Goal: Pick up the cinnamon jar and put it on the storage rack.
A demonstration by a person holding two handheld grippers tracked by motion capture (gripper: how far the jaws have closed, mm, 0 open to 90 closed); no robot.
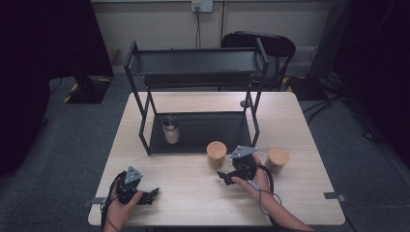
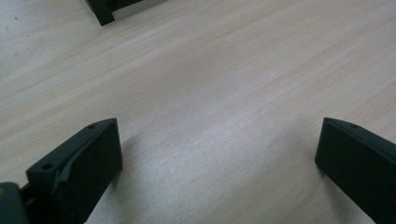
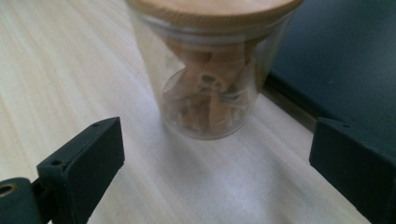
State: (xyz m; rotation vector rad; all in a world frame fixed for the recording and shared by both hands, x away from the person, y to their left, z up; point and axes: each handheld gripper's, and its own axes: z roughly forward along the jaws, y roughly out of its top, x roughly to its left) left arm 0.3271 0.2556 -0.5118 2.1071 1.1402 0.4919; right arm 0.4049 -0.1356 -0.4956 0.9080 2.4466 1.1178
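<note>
Glass jar (image 3: 212, 70) stands at twelve o'clock of the right gripper's (image 1: 226, 177) released fingers (image 3: 79, 163); a skewed approach could topple it.

Left claw (image 2: 215, 163) open wide over bare wooden surface (image 2: 224, 79).
Two black jaws rise from the bottom corners, left one showing small holes on its top edge, right one cut off by the frame edge; nothing between them, nothing gripped. Pale wood grain runs diagonally across the surface, soft shadows beside each jaw. Top left: dark foot of a black rack (image 2: 103, 11) stands on the surface, well apart from the jaws.
</note>
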